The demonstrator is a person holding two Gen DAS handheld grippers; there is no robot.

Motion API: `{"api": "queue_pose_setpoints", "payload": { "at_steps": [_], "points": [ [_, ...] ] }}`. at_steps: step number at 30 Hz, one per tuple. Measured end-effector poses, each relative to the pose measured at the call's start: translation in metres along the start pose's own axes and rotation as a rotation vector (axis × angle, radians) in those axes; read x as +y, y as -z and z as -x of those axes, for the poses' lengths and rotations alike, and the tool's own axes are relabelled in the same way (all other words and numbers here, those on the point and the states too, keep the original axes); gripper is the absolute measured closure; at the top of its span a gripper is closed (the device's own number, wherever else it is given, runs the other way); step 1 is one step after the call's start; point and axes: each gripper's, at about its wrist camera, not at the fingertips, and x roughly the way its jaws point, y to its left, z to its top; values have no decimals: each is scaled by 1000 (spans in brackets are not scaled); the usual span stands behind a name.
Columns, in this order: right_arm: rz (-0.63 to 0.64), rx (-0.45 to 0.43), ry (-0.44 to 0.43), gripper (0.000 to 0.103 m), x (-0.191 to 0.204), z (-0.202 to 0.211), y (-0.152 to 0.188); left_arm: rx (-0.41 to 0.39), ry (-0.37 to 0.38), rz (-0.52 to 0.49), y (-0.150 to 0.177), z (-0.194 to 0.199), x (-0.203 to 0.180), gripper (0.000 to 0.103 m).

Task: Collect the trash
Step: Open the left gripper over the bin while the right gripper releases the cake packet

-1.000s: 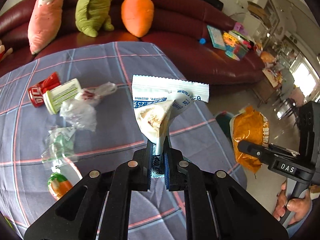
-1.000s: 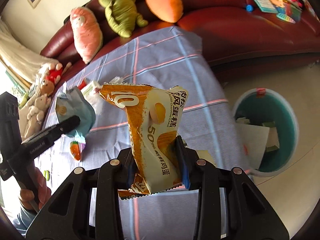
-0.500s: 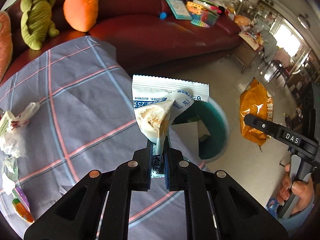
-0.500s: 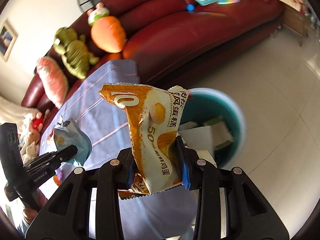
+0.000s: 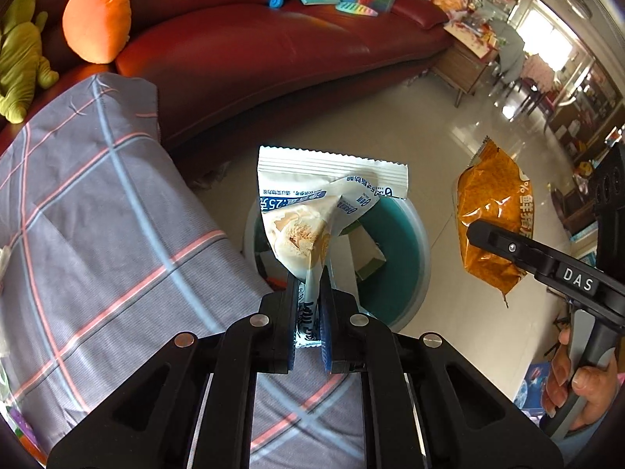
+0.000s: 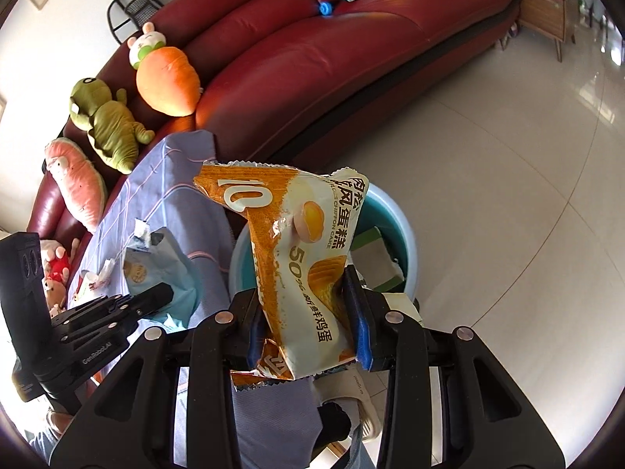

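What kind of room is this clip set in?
Most likely a home living room: a dark red leather sofa with plush toys, a cloth-covered table, and a teal waste bin on the tiled floor.

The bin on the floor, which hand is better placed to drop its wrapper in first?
Left, probably. Its white wrapper hangs over the bin opening, while from that view the right hand's orange wrapper hangs beside the bin, over bare floor.

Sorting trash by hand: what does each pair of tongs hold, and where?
Left tongs: white wrapper, pinched at its bottom end. Right tongs: orange wrapper, gripped across its lower part.
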Motion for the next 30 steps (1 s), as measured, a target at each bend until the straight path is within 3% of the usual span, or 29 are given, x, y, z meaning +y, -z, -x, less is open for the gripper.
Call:
{"api": "queue_pose_setpoints", "payload": {
  "at_steps": [5, 6, 7, 9, 10, 26, 28, 30],
  "points": [
    [-7, 11, 14, 68, -6, -6, -5, 23, 19, 14, -7, -19, -2, 89],
    [-9, 13, 17, 68, -7, -8, -6, 30, 16, 21, -9, -22, -2, 76],
    [-10, 14, 19, 68, -8, -8, -8, 36, 11, 25, -12, -26, -2, 50],
    [-10, 16, 24, 68, -7, -10, -10, 13, -16, 29, -13, -24, -2, 22],
    [-9, 18, 26, 68, -7, -11, -10, -10, -29, 29, -12, -21, -2, 18],
    [33, 60, 22, 68, 14, -34, -10, -3, -32, 89, 2, -8, 29, 11],
    [36, 60, 26, 60, 18, -35, -11, -3, -33, 88, 4, -6, 31, 11],
    [45, 54, 41, 43, 22, -33, -11, -2, -26, 91, 6, -4, 32, 11]
  ]
}}
